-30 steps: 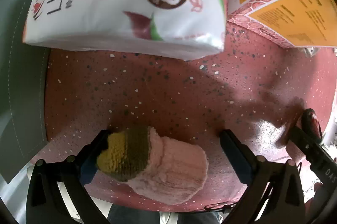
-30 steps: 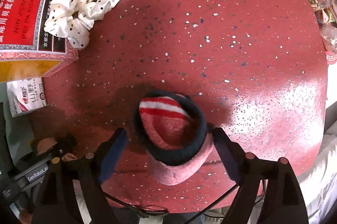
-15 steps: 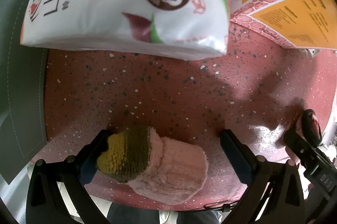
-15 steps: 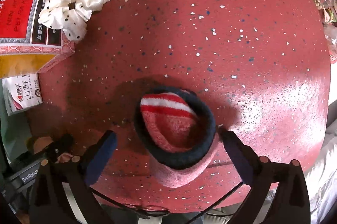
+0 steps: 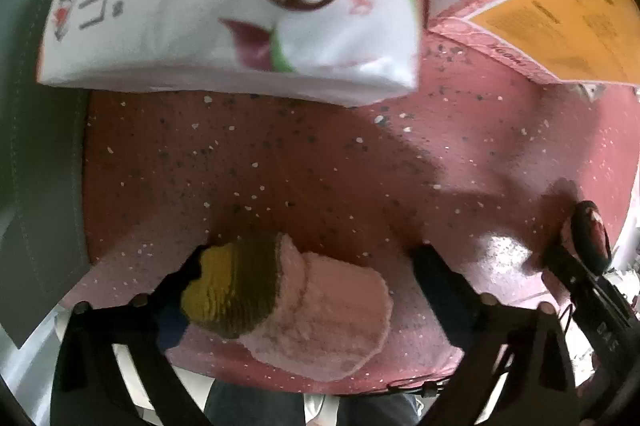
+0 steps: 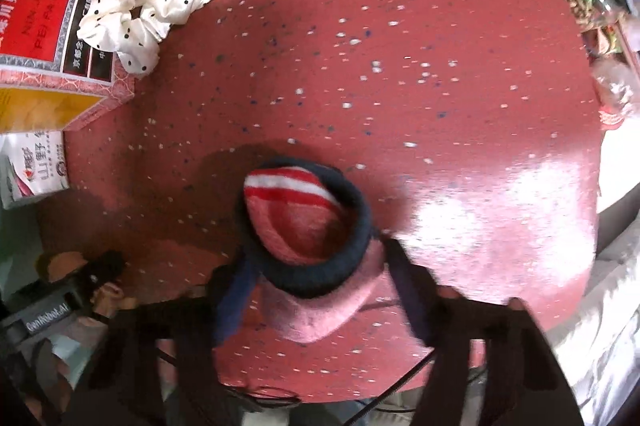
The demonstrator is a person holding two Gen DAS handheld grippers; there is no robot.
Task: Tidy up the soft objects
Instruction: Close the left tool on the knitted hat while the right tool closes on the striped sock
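Right gripper [image 6: 316,290] has squeezed in onto the pink knitted sock with navy cuff [image 6: 308,238]; left gripper [image 5: 308,290] stays spread around the pink-and-olive knitted sock [image 5: 288,302] on the speckled red worktop [image 5: 320,166].

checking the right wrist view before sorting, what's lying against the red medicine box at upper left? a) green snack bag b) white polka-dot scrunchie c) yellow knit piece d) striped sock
B: the white polka-dot scrunchie rests against the corner of the red medicine box, while the striped sock sits between the right gripper fingers.

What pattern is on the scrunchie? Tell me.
White with small black polka dots; the scrunchie shows best in the right wrist view.
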